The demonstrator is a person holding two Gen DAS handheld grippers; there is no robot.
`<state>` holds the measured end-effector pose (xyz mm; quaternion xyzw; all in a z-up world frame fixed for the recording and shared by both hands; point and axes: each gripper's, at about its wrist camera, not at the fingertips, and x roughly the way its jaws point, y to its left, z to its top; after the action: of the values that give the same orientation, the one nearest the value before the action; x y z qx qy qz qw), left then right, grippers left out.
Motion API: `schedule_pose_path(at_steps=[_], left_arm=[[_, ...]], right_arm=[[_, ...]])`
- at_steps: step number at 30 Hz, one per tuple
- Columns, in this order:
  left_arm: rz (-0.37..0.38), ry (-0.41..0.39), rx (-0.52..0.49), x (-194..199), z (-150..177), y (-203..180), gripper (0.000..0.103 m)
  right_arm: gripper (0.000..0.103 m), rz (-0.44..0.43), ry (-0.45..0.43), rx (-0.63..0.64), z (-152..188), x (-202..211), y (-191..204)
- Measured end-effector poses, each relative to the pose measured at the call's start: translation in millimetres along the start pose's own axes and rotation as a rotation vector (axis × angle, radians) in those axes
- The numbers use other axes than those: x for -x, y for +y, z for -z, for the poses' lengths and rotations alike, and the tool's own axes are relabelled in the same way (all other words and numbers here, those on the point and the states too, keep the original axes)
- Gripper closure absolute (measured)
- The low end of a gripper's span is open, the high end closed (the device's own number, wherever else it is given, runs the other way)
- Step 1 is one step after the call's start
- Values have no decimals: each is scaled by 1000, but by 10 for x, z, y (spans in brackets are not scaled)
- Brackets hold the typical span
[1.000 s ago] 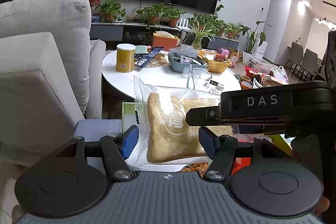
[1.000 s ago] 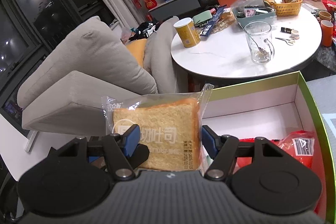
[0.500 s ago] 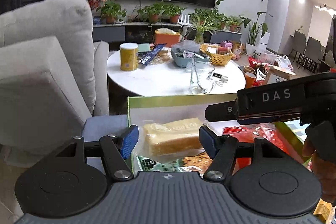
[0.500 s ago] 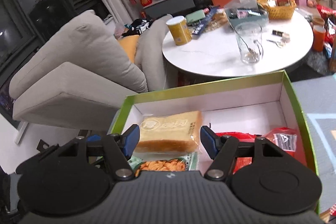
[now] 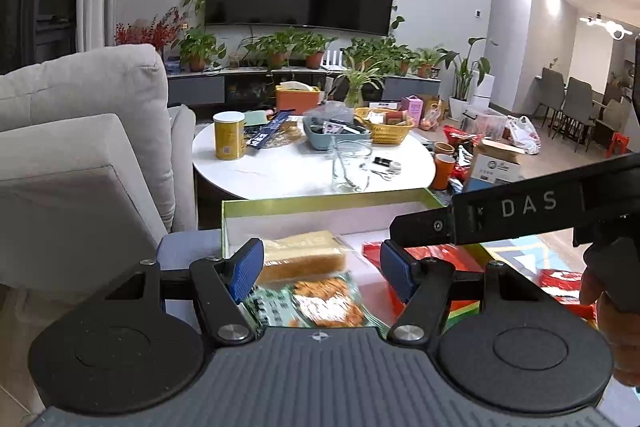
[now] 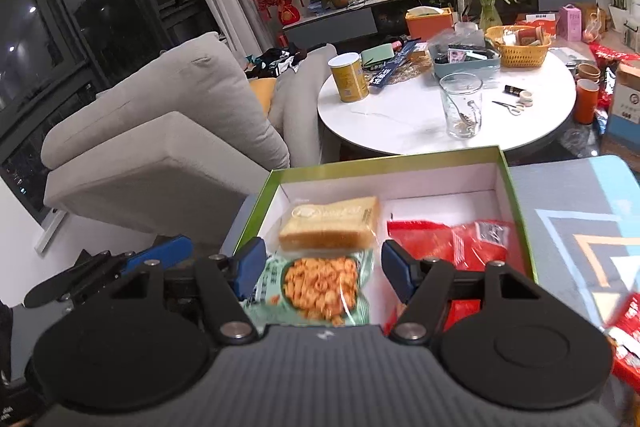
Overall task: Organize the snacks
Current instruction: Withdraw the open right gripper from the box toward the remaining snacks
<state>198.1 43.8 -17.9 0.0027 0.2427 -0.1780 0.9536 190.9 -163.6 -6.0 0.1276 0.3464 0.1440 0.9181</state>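
A bagged slice of bread (image 6: 330, 225) lies flat in the left half of the green-rimmed box (image 6: 384, 159), with a green bag of orange snacks (image 6: 320, 287) just in front of it. Red packets (image 6: 452, 239) fill the box's right half. My right gripper (image 6: 324, 269) hovers above the box's near edge, open and empty. My left gripper (image 5: 322, 269) hangs over the same bread (image 5: 304, 255) and green bag (image 5: 316, 303). Its jaws are opening and nothing is between them. The right gripper's black body (image 5: 520, 211) crosses the left wrist view at the right.
Beyond the box stands a round white table (image 6: 400, 131) with a glass cup (image 6: 460, 107), a yellow can (image 6: 348, 77) and baskets. A grey sofa (image 6: 160, 131) lies to the left. More red packets (image 6: 628, 323) lie on the patterned mat at the right.
The bread packet, upright between the fingers a second ago, now lies flat in the box. Both grippers have drawn back and up, and more of the box shows.
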Motion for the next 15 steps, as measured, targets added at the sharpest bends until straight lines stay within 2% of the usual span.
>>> schedule_pose_path(at_steps=[9,15], left_arm=[[32,0,2,545,288,-204,41],[48,24,-7,781,539,-361,41]], right_arm=[[50,17,-4,-15,290,451,-47],[50,25,16,-5,599,656,-77]])
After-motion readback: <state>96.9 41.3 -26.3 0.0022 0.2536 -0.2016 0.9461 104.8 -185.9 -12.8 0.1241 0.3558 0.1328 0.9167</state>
